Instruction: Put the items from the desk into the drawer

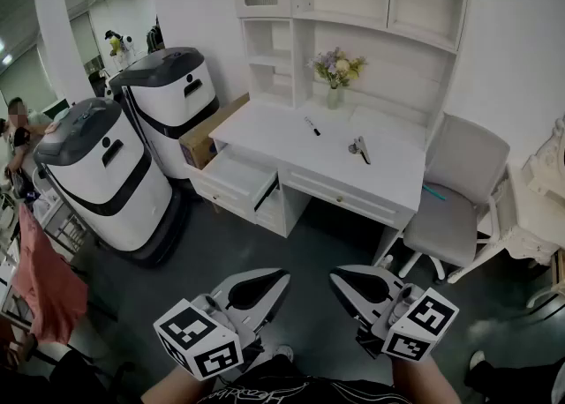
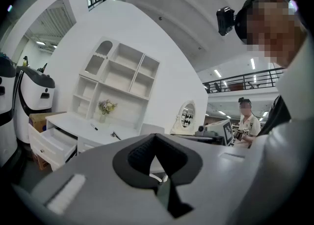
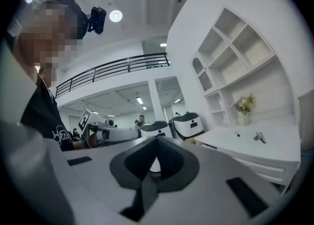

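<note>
Pressed tip to tip, the dark padded fingers [image 2: 135,157] of my left gripper [image 1: 275,280] have nothing between them, and the fingers [image 3: 174,162] of my right gripper [image 1: 341,279] are closed on themselves in the same way, also empty. I hold both grippers low in front of my body, side by side over the dark grey floor [image 1: 335,243], well apart from the desk.

What I have to move lies on the white wooden desk [image 1: 282,142]: a slim black pen [image 1: 312,126] near the middle of the top, and to its right, apart from it, a small grey metal tool with a dark handle [image 1: 359,148]; I cannot tell what kind of tool it is. Neither touches the other. At the desk's left end, a white drawer [image 1: 231,178] stands pulled open.

At the back of the desktop is a pale vase of lilac and yellow flowers [image 1: 335,71], under a white shelf unit [image 1: 353,5] that rises from the desk. A grey upholstered chair [image 1: 455,204] stands at the desk's right end. A brown cardboard box [image 1: 207,133] sits just beside the desk's left end, and beyond it stand two white and black rounded machines [image 1: 101,177].
</note>
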